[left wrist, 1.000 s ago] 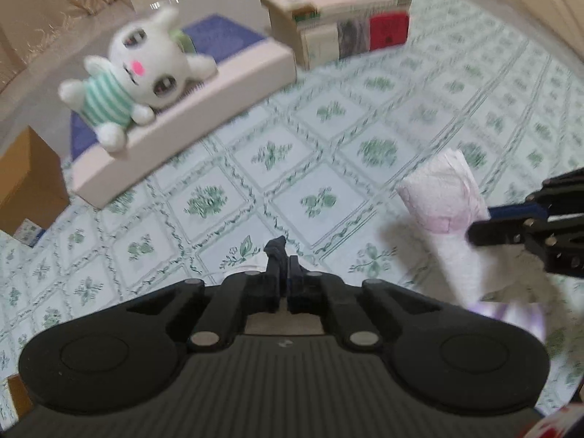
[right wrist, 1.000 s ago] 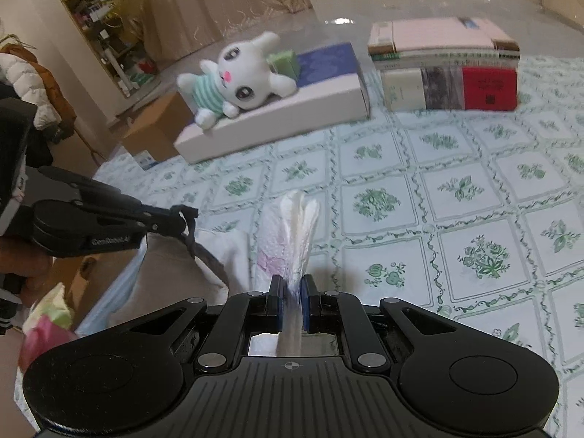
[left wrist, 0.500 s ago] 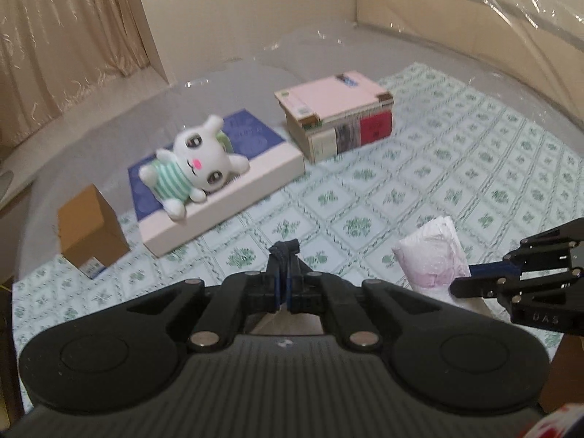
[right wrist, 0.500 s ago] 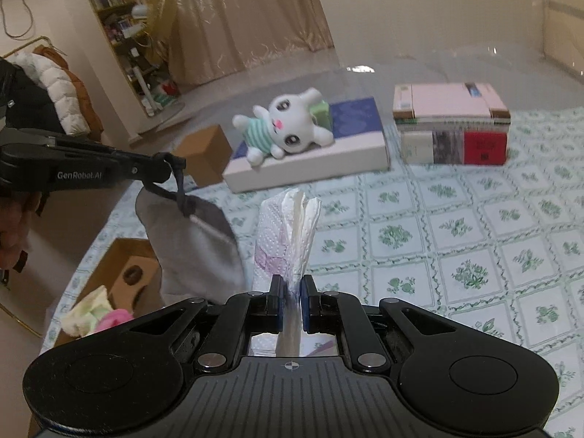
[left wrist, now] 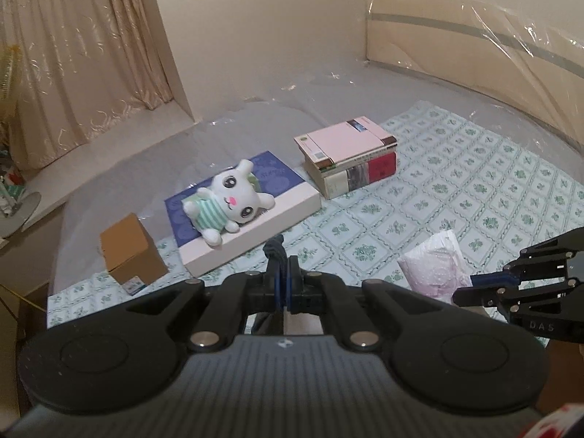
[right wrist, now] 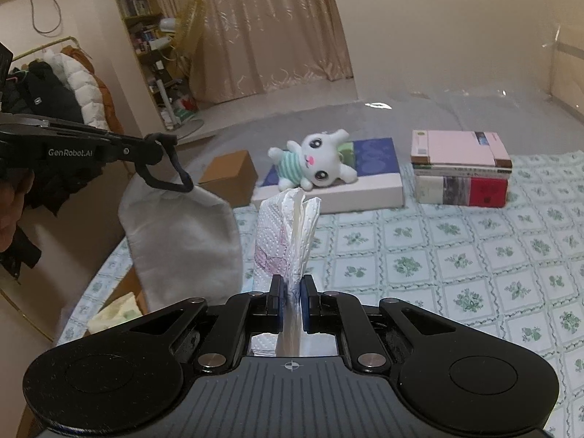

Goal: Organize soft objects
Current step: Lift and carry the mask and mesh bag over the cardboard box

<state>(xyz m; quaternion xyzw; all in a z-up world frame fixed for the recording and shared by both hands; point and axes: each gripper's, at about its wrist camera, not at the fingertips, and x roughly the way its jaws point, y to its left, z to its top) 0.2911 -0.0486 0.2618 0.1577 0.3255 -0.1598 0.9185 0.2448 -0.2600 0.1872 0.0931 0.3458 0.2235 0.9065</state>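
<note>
Your right gripper [right wrist: 291, 294], jaws clamped on the upright tissue pack [right wrist: 288, 233], sits just right of the grey pouch [right wrist: 182, 241] hanging by its cord from your left gripper's [left wrist: 283, 277] closed jaws.

A stack of books [left wrist: 348, 155] sits near a small cardboard box [left wrist: 131, 250] on the patterned cloth [right wrist: 474, 255]
</note>
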